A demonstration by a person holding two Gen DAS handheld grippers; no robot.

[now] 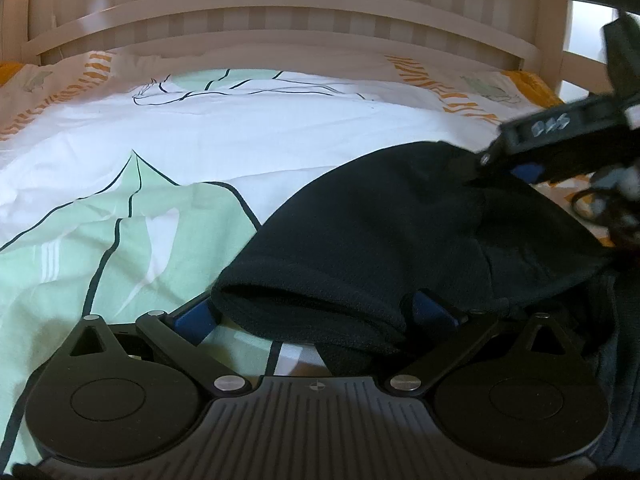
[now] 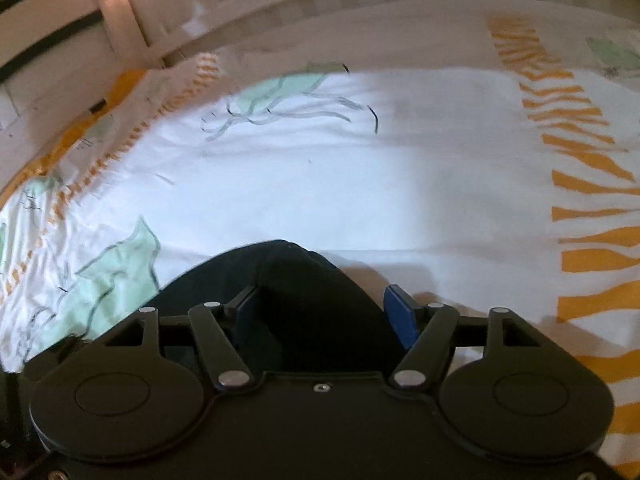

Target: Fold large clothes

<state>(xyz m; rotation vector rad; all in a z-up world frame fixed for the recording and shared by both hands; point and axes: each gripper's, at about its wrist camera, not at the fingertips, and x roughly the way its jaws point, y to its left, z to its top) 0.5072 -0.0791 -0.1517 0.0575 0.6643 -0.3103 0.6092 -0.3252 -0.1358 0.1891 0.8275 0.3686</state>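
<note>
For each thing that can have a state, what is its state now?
dark garment: bunched on the bed, not yet folded flat.
left gripper: fingers wide apart, the garment's edge between them, not pinched.
right gripper: open, dark cloth between its fingers, one blue pad clear of it.
duvet cover: spread out, wrinkled.

Home bedroom — bed (image 1: 240,128) with patterned white, green and orange duvet, pale slatted wooden headboard (image 1: 280,20) behind
</note>
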